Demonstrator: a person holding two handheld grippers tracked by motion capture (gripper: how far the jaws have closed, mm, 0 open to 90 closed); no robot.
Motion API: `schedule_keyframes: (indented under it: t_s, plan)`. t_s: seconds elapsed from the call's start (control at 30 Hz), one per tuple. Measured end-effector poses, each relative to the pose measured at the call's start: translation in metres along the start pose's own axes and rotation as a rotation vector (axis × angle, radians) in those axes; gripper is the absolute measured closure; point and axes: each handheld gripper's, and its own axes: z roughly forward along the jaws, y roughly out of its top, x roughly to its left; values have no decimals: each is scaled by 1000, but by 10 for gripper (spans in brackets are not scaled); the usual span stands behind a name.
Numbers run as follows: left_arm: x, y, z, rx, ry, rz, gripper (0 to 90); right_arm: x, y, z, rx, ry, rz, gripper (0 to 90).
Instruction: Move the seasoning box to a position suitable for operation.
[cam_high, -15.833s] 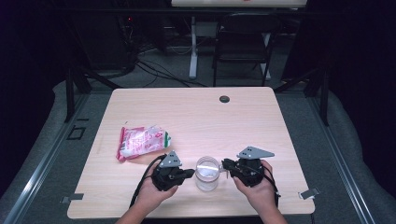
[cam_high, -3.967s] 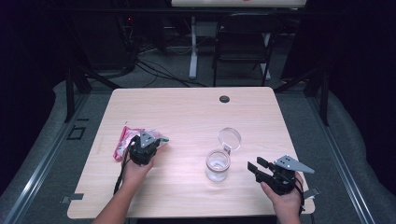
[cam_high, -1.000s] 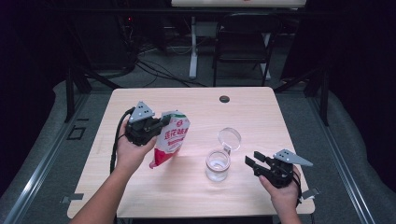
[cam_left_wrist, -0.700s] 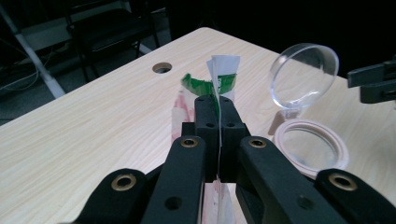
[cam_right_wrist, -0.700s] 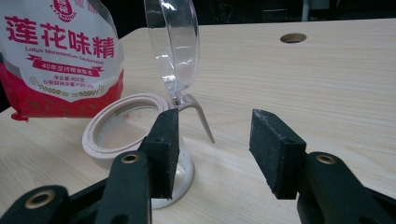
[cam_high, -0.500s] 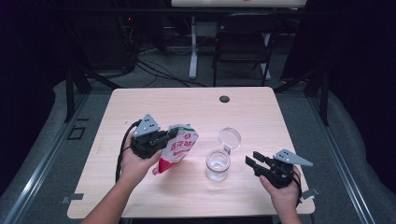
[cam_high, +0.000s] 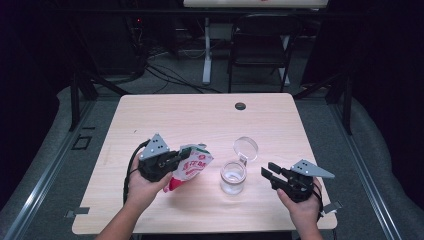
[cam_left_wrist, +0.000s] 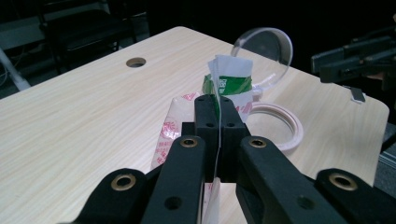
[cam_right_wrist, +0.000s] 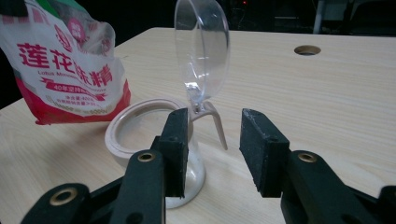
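Left gripper (cam_high: 181, 156) pinches the top edge of the red-and-white pouch (cam_high: 190, 169), held tilted just left of the glass jar (cam_high: 233, 177); right gripper (cam_high: 267, 174), just right of the jar, has been narrowing its jaws on nothing, lid (cam_high: 245, 148) flipped up

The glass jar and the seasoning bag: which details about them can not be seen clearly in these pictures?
- Jar contents: high view too small, and in the right gripper view the right gripper jaws cover its body.
- Bag small print: blurred in the right gripper view; its top is cut by the frame edge.
- Bag mouth, open or sealed: in the left gripper view the left gripper, shut on the bag, hides most of it.
- Lid hinge: too small to judge.
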Motion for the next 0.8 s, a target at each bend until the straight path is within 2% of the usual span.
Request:
schedule_keyframes:
  t_s: [0.2,0.27,0.5,0.53,0.6,0.8]
  plan:
    - [-9,-9,1,12,-26,5,900,9,5,-1,-7,19,-33,626]
    - [-14,-16,3,18,-40,7,900,16,9,-1,-9,37,-57,626]
    - [-16,-36,7,41,-71,-45,900,31,16,2,-16,93,-98,605]
    - [-15,-44,7,24,-89,-78,900,33,17,3,-12,100,-101,597]
    - [-14,-47,6,4,-95,-100,900,37,17,6,1,121,-111,583]
    - [-17,-51,6,-5,-107,-97,899,47,18,17,23,163,-121,573]
